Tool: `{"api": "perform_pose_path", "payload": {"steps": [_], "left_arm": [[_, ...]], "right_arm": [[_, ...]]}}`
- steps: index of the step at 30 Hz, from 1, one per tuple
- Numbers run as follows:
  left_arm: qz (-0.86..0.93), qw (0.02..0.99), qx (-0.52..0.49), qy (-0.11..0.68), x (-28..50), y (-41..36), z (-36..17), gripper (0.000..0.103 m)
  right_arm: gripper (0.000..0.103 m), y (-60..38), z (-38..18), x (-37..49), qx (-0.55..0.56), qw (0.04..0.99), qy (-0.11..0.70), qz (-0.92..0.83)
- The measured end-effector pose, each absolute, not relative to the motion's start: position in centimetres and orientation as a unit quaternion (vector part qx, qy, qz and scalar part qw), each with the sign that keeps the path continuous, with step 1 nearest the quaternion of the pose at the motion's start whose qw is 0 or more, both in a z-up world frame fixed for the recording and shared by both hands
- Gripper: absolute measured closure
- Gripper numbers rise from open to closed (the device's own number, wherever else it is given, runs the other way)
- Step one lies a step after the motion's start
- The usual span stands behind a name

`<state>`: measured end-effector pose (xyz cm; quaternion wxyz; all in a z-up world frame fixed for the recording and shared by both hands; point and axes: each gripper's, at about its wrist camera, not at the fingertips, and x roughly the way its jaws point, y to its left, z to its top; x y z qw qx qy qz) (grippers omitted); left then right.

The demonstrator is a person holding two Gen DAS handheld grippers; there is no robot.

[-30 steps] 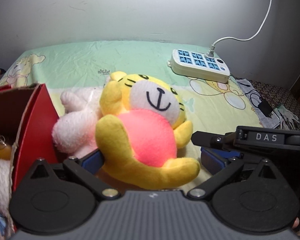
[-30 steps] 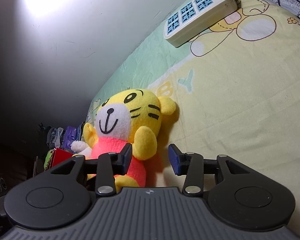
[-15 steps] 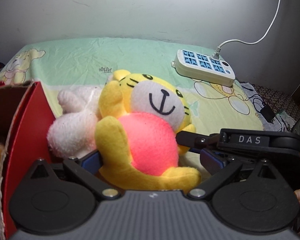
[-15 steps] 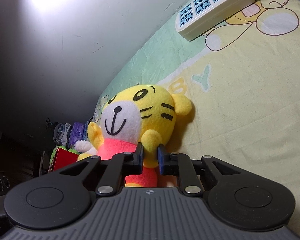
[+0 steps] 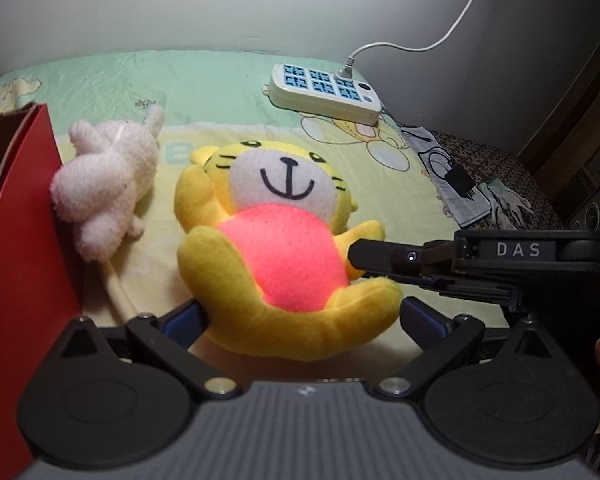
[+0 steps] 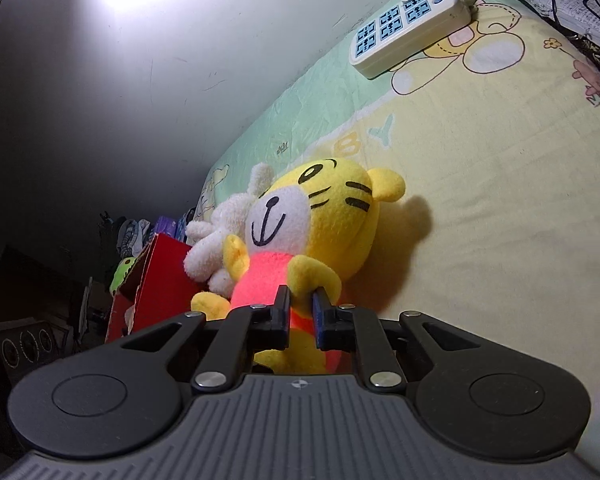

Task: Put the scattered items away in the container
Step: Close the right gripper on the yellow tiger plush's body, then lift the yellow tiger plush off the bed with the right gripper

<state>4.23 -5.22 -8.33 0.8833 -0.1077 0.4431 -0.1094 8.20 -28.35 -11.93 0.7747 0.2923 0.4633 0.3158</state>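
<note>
A bed covered by a pale yellow and green cartoon-print sheet (image 5: 228,92) fills both views, with a plain grey wall behind it.

Nearest the left wrist camera, the left gripper (image 5: 302,318) stands released, its blue-padded fingers wide apart on either side of the tiger's lower body without pressing on it, just as a second ago. The yellow tiger plush (image 5: 284,240) with its pink belly lies on its back between them. A second ago it leaned against the white toy; now there is bare sheet between the two, and the tiger sits more to the right in this view.

The right gripper (image 6: 301,304) was spread open beside the tiger's paw a second ago. Now it is clenched on that yellow paw, which is squeezed between the two pads. In the left wrist view the same tool reaches in from the right, its black finger against the tiger's side (image 5: 384,258).

To the left, the white plush toy (image 5: 108,188) lies on the sheet touching the red cardboard box (image 5: 24,240), which stands open at the edge of the view; more of the toy shows than before. The box's contents cannot be made out now.

Farther back, a white power strip (image 5: 326,94) with blue sockets rests on the sheet near the wall, its cord (image 5: 440,40) running up the wall. To its right lie papers and a black cable (image 5: 452,168).
</note>
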Motion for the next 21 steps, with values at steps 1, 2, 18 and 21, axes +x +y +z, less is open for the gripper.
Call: {"api": "perform_pose_path", "payload": {"steps": [1, 2, 18, 21], "left_arm": [[-0.118, 0.883, -0.1, 0.444, 3.6, -5.6, -8.3, 0.003], [-0.125, 0.883, -0.091, 0.443, 2.9, -6.0, -8.2, 0.003], [-0.206, 0.871, -0.052, 0.443, -4.1, -7.1, -7.7, 0.004], [-0.182, 0.881, -0.055, 0.433, -4.2, -5.9, -7.3, 0.003]], "right_arm": [[0.09, -28.5, -11.8, 7.4, 0.286, 0.776, 0.466, 0.314], [0.09, -28.7, -11.7, 6.8, 0.282, 0.776, 0.469, 0.313], [0.08, -29.2, -10.2, -0.4, 0.275, 0.789, 0.463, 0.294], [0.064, -30.2, -10.6, 0.0, 0.302, 0.795, 0.459, 0.257]]}}
